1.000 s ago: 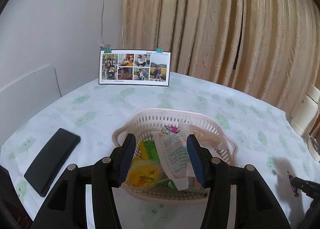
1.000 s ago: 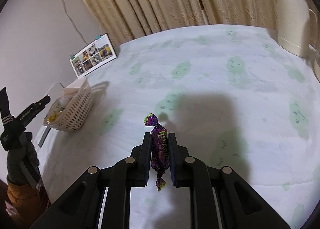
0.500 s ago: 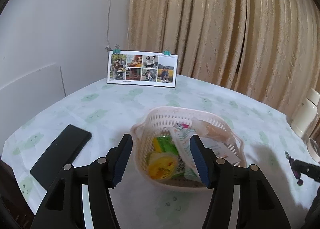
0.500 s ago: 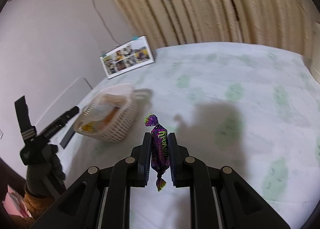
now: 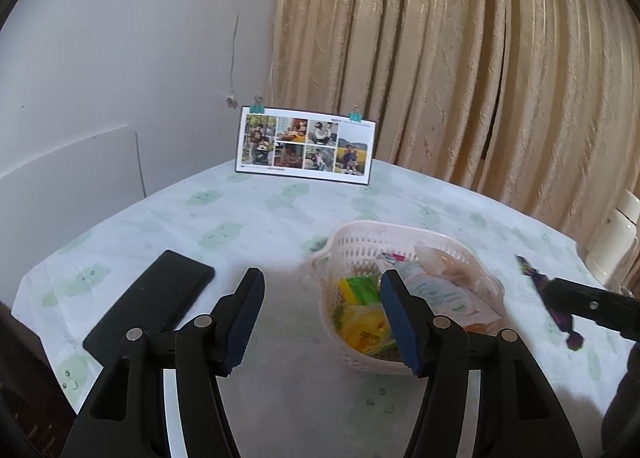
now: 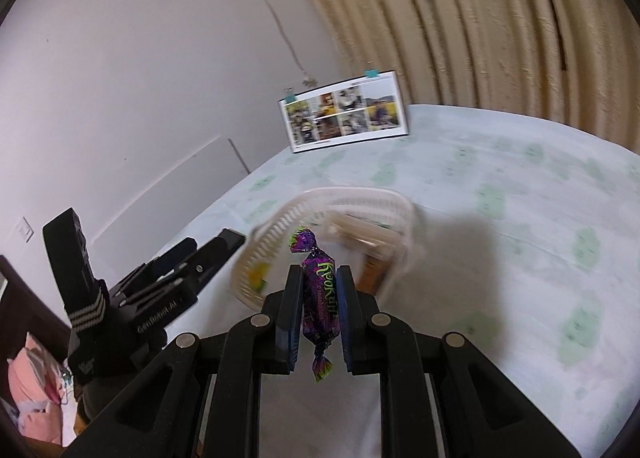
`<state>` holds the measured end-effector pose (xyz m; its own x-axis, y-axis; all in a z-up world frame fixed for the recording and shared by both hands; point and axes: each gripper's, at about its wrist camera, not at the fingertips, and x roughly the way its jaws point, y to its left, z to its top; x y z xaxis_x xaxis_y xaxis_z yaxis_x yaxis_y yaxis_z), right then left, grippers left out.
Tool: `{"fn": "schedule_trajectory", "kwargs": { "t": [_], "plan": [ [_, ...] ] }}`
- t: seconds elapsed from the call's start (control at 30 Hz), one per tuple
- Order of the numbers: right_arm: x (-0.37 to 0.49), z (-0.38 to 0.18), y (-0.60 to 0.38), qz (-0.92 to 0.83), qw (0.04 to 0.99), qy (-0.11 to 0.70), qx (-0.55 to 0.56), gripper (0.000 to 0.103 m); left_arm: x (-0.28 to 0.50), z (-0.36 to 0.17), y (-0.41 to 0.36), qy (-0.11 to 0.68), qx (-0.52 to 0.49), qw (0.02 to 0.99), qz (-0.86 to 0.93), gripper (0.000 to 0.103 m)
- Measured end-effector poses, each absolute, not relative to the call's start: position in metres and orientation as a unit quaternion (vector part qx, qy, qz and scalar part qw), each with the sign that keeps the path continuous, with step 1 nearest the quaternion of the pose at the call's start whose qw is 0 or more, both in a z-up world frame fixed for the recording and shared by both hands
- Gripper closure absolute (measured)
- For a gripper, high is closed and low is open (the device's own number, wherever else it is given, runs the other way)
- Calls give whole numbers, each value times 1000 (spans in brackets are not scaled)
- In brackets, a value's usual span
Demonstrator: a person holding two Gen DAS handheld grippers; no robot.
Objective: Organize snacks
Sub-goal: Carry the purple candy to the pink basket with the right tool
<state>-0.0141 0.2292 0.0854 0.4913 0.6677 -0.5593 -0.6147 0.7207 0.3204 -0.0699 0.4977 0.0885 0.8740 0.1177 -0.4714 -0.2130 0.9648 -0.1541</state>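
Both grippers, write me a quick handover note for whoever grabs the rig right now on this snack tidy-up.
Right gripper: shut on the purple candy, held in the air on the near side of the basket, not yet over it.
Left gripper: open, empty, hanging over the table just beside the basket, between it and the black phone.
Done: the basket already holds several snacks, including a yellow cup, a green packet and a white pouch.
Left: carry the candy over the rim and release it inside. No other loose snacks show on the table in these views.
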Motion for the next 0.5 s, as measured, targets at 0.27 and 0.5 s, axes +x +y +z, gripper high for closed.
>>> {"fn": "schedule_trajectory", "kwargs": {
  "t": [0.27,0.5],
  "plan": [
    [0,81,269,392,848,356,33,87,-71,91,507,232,-111,962,88,42],
    [17,65,294,393,836,380,43,87,-73,92,512,232,-119,961,90,42]
  ]
}}
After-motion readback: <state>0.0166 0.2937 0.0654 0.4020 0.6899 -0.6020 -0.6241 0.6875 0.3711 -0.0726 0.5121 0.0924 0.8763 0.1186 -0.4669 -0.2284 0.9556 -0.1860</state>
